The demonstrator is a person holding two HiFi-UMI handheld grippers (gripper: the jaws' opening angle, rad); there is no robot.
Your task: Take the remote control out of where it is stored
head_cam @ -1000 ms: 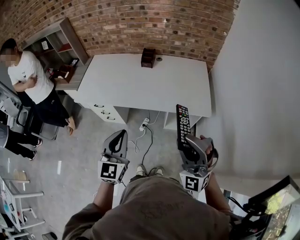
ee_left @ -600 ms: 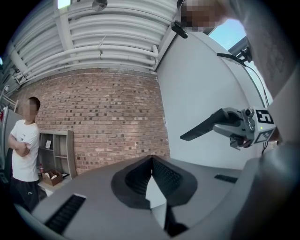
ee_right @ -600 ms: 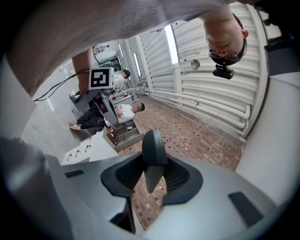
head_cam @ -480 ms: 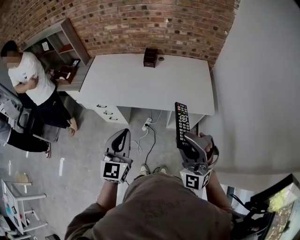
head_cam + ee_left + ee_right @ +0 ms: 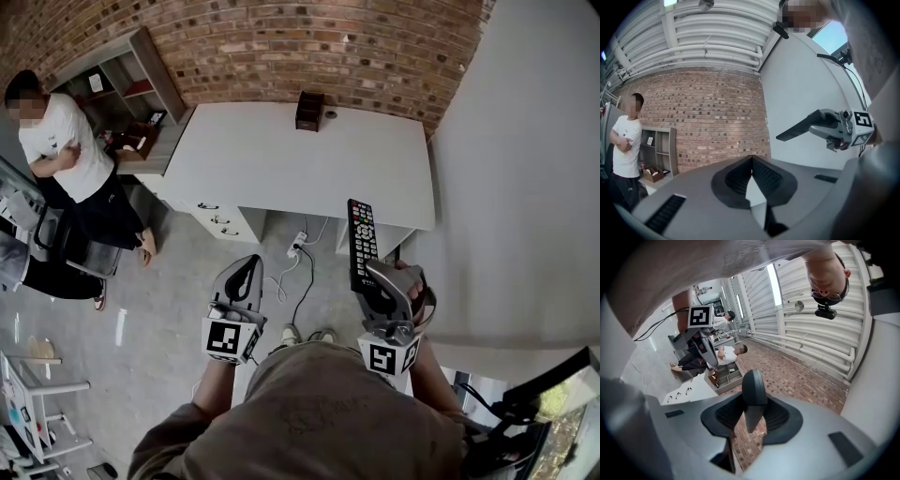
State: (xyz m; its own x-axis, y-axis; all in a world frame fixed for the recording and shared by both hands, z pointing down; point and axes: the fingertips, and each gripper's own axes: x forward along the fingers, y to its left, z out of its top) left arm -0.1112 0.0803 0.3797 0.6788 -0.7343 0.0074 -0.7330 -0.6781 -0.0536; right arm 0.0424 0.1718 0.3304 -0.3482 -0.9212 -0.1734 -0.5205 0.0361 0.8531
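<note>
A black remote control [image 5: 362, 244] with coloured buttons sticks forward out of my right gripper [image 5: 373, 277], which is shut on its near end, above the floor and short of the desk. In the right gripper view the remote's rounded end [image 5: 753, 389] stands between the jaws. My left gripper [image 5: 246, 270] hangs level with it to the left, jaws together and nothing in them; in the left gripper view its tips [image 5: 751, 161] meet. That view also shows the remote [image 5: 798, 131] edge-on at the right. A small brown holder [image 5: 308, 111] stands at the far edge of the white desk [image 5: 281, 164].
A person in a white shirt [image 5: 64, 141] stands at the left by a grey shelf unit [image 5: 141, 75]. Drawers [image 5: 220, 220] sit under the desk, and a power strip with cables [image 5: 298, 251] lies on the floor. A brick wall lies beyond the desk and a white wall to the right.
The view has drifted a little, so the desk sits slightly further right and up. Both grippers keep their pose, and the remote stays in the right one.
</note>
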